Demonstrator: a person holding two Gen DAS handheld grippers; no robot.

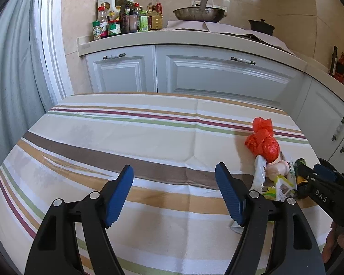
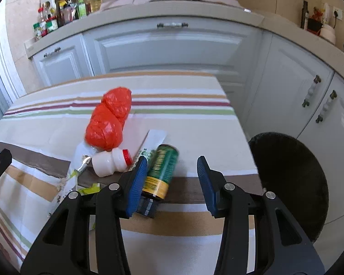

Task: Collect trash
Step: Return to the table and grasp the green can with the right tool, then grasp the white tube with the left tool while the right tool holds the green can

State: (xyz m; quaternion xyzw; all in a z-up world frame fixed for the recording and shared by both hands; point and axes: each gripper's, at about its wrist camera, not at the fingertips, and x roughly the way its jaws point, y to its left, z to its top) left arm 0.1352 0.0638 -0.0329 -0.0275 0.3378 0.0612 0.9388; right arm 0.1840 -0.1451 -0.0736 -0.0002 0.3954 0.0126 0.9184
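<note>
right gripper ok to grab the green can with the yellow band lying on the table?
Probably yes. The right gripper is open, the green can with the yellow band lies beside its left finger, and nothing covers it.

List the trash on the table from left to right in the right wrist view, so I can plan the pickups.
Torn white wrapper → small white bottle with red cap → green can, lying on its side by the right gripper's open jaws.

Home kitchen: cabinets (image 1: 217,73), wok (image 1: 199,13), condiment bottles (image 1: 126,20).
</note>
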